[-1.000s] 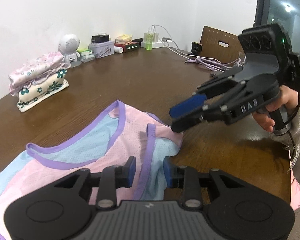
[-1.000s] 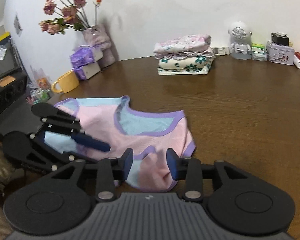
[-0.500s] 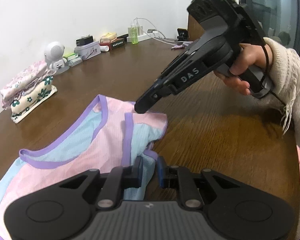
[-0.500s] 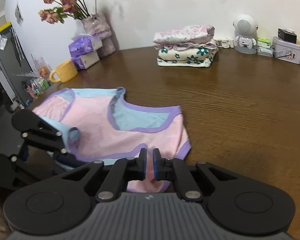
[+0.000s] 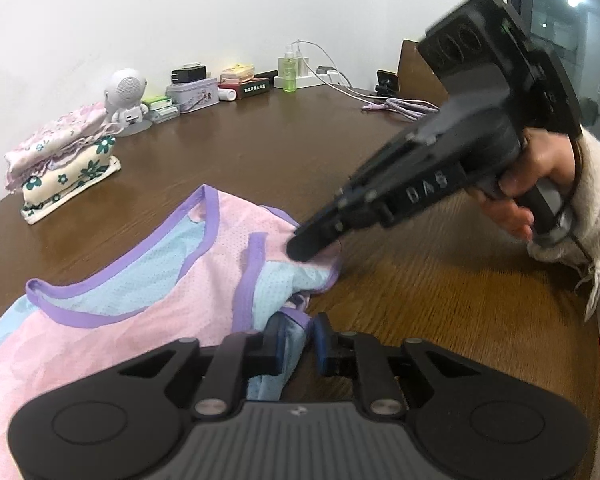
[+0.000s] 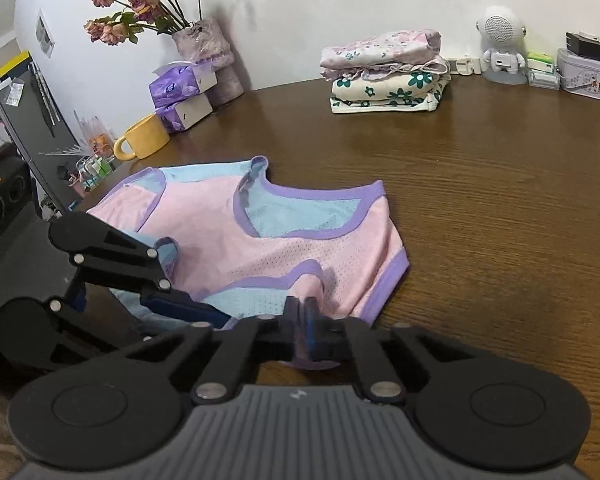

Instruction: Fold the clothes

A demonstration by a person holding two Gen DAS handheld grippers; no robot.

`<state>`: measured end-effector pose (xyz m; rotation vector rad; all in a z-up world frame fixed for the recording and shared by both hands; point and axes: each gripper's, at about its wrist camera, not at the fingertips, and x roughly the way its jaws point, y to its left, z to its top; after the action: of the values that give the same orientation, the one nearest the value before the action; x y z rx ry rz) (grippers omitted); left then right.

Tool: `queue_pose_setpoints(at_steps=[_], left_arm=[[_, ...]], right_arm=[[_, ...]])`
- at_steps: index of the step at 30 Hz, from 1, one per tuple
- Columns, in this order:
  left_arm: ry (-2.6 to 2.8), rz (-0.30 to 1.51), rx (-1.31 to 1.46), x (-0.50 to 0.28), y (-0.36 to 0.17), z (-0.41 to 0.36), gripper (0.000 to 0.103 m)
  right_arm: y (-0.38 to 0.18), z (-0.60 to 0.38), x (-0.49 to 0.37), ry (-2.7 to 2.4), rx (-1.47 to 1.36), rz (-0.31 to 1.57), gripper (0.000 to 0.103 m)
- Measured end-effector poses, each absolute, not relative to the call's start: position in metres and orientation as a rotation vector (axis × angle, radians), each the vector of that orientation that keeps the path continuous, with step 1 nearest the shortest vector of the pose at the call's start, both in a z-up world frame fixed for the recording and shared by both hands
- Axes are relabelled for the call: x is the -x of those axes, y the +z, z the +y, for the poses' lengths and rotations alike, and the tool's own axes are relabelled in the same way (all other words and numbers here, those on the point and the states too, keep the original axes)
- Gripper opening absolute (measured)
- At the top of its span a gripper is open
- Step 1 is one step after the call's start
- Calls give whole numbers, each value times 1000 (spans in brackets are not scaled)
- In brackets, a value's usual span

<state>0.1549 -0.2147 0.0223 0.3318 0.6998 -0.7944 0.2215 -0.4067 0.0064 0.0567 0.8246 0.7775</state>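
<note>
A pink and light-blue sleeveless vest [image 5: 160,320] [image 6: 284,248] with purple trim lies flat on the brown table [image 6: 500,200]. My left gripper [image 5: 296,340] [image 6: 216,316] is at the vest's near edge. Its jaws are closing, and a fold of blue fabric is pinched between the pads. My right gripper [image 6: 302,320] [image 5: 304,248] is shut on the purple-trimmed edge at the vest's corner beside an armhole. A hand in a cream sleeve [image 5: 540,184] holds it. The two grippers sit close together along the same side of the vest.
A stack of folded floral clothes [image 6: 388,76] [image 5: 60,168] stands at the back. Nearby are a white robot figure [image 6: 500,48] and a tin [image 6: 584,72]. A yellow mug [image 6: 144,140], tissue packs [image 6: 180,96] and a flower vase [image 6: 208,52] line the left; cables [image 5: 396,104] and a chair [image 5: 420,72] are far right.
Both grippers went from open to pinching the vest's edge. The right gripper came down onto the vest's corner. The fabric near the left gripper has bunched up.
</note>
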Motion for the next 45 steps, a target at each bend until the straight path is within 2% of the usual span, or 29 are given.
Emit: queue_pose_setpoints(at_steps=[2, 9, 12, 14, 15, 18, 19, 20, 21, 26, 31, 36, 39, 45], left_arm=[[-807, 687, -353, -151, 22, -215, 4], [-855, 658, -437, -138, 21, -220, 3], [-842, 665, -411, -141, 22, -217, 4], [-840, 670, -397, -144, 22, -216, 4], [-838, 670, -398, -144, 21, -217, 4], [-841, 665, -422, -142, 19, -220, 4], [-842, 659, -436, -140, 19, -221, 4], [-846, 654, -452, -137, 19, -222, 3], [-850, 649, -467, -135, 19, -223, 3], [-859, 625, -525, -124, 18, -226, 3], [-867, 610, -556, -119, 17, -228, 3], [-876, 609, -516, -123, 21, -226, 11], [-861, 609, -449, -128, 26, -225, 12], [-851, 623, -441, -135, 24, -235, 13]], right_arm=[[10, -408, -225, 774, -49, 811, 2], [7, -407, -249, 743, -42, 825, 3], [3, -412, -250, 763, -110, 834, 11], [6, -416, -241, 779, -136, 813, 35], [7, -416, -236, 783, -124, 808, 37], [7, -412, -224, 793, -77, 805, 36], [5, -409, -222, 792, -52, 811, 30], [3, -406, -222, 790, -31, 818, 9], [1, -404, -221, 788, -9, 825, 2], [8, -409, -236, 761, -19, 792, 1], [-2, -403, -245, 754, 2, 836, 2], [5, -413, -235, 736, -47, 779, 8], [17, -414, -221, 751, -44, 719, 8], [11, -397, -203, 776, 42, 727, 8]])
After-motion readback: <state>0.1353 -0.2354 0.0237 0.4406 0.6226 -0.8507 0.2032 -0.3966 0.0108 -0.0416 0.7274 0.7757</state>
